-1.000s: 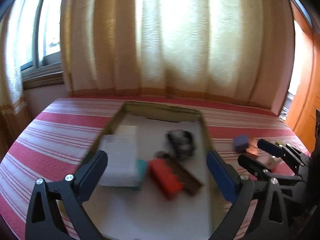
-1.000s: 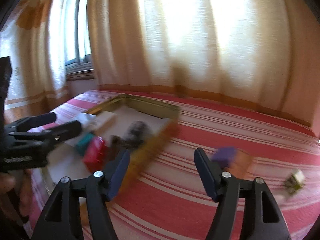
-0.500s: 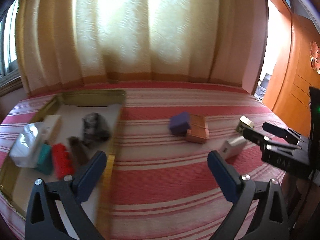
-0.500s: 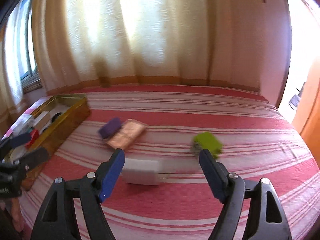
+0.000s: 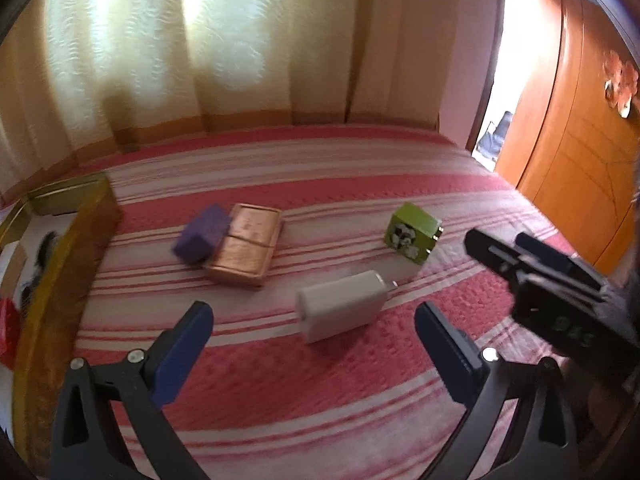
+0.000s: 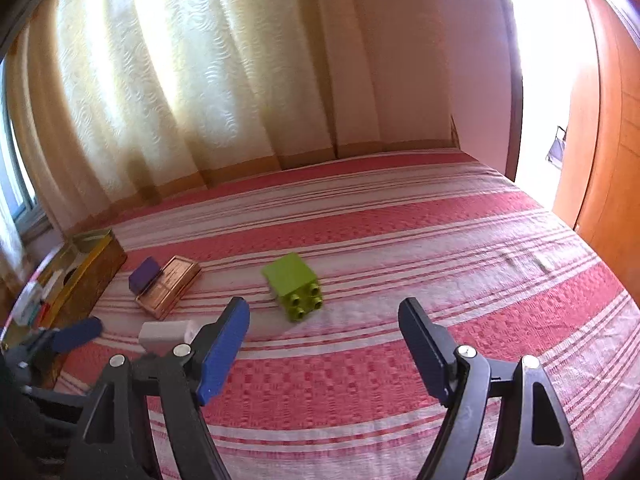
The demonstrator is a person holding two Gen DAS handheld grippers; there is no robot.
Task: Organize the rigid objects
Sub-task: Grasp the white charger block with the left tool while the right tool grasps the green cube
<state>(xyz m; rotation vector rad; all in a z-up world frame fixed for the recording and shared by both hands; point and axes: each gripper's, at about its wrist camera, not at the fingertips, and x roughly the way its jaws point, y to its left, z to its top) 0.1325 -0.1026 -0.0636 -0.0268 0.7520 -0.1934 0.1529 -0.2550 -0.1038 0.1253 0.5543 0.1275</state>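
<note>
On the red striped bedspread lie a white charger block (image 5: pixel 340 306), a green toy brick (image 5: pixel 412 235), a copper-coloured flat case (image 5: pixel 246 250) and a purple block (image 5: pixel 202 239) touching its left side. My left gripper (image 5: pixel 312 344) is open and empty, just short of the white charger. My right gripper (image 6: pixel 324 340) is open and empty, short of the green brick (image 6: pixel 294 284). The right wrist view also shows the charger (image 6: pixel 166 332), the copper case (image 6: pixel 168 286) and the purple block (image 6: pixel 145 274).
A gold tin tray (image 5: pixel 60 264) with several items inside stands at the left; it also shows in the right wrist view (image 6: pixel 86 276). Curtains hang behind the bed. An orange wooden wardrobe (image 5: pixel 580 152) and a bright doorway are at the right.
Both grippers have swung right, away from the gold tray and over to the loose objects on the bedspread. Both stay open and empty.
</note>
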